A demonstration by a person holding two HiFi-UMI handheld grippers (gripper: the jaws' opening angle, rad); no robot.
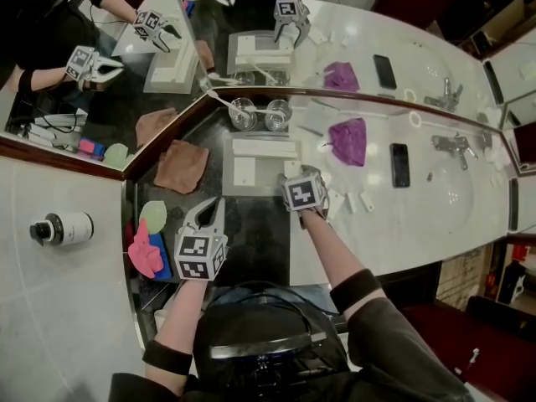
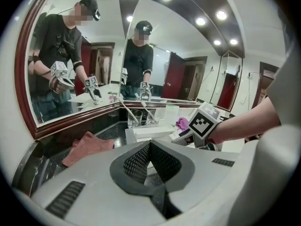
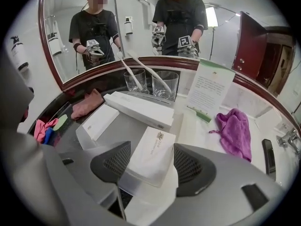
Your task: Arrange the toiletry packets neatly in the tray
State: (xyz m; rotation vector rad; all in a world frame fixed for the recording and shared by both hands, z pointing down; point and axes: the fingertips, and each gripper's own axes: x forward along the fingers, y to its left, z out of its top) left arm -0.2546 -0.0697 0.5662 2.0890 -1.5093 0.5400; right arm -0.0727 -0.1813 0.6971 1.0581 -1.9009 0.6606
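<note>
Packet in my grip: a white toiletry packet [image 3: 149, 160] with gold print sits lengthwise between the pads, over the near right corner of the tray [image 1: 272, 177]. I cannot tell whether its underside rests on the rim.
Right tongs: my right tongs [image 3: 152, 147] stand wide and point steeply down. Both pads meet the packet's long edges, so they are clamped on it.
Lying in the tray: a long white box [image 3: 141, 109] lies along the far side. A flat white packet [image 3: 99, 121] lies at the left, just beside the box.
Tray: it is pale and translucent and sits on the dark part of the table [image 1: 251, 241]. Just behind it are two glasses [image 1: 243, 114], each with a white stick leaning in it.
Left tongs: my left tongs [image 2: 150, 144] are together, pad against pad. I hold them above the dark table, left of the tray and nearer to me.
Loose packets: a few small white packets [image 1: 357, 199] lie on the white part of the table, just right of my right hand.
Cloths: a brownish-pink cloth [image 1: 182, 166] lies left of the tray, and a purple cloth [image 1: 349, 139] lies to its right.
Further out: a printed card [image 3: 209, 86] stands behind the tray's right end. A black phone [image 1: 400, 164] lies beyond the purple cloth.
</note>
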